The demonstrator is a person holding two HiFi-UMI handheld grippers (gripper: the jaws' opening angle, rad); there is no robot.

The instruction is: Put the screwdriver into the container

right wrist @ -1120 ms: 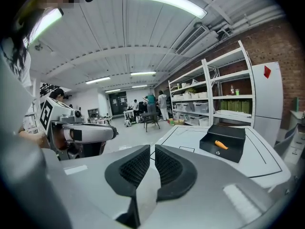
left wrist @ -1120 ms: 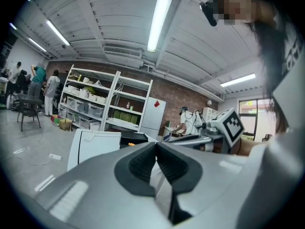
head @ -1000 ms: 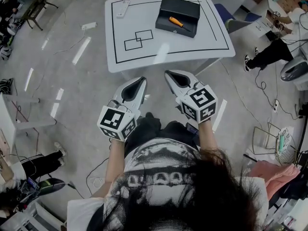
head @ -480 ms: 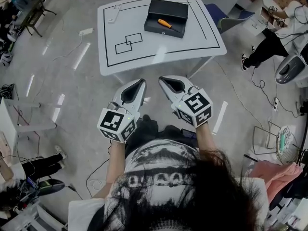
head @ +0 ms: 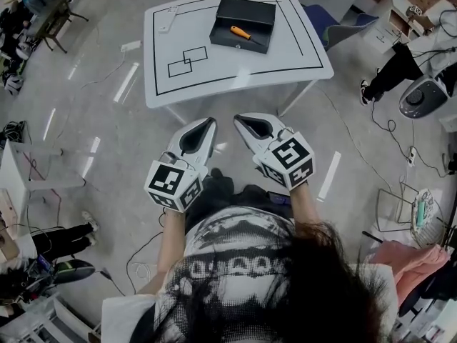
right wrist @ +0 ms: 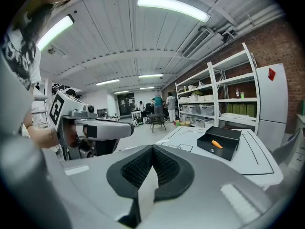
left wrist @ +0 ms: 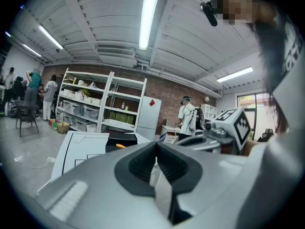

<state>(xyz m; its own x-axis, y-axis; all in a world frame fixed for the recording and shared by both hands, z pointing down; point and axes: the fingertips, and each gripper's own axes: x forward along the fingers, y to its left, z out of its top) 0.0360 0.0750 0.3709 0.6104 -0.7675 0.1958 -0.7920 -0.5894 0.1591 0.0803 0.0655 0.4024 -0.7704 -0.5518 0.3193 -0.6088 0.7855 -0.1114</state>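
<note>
The screwdriver, orange-handled, lies inside the black container at the far side of the white table. Both grippers hang close to my body, well short of the table's near edge. My left gripper and right gripper sit side by side, tips pointing at the table, jaws shut with nothing in them. In the right gripper view the right gripper is shut, with the container and screwdriver ahead on the right. In the left gripper view the left gripper is shut too.
Black outlines and two overlapping rectangles are drawn on the table; a small white object lies at its far left corner. A blue chair stands to the right of the table. Cables cross the floor, and another person's legs show at right.
The table with the container has shifted a little to the left in the head view. The right gripper has drifted slightly left. Both grippers stay shut and empty.
</note>
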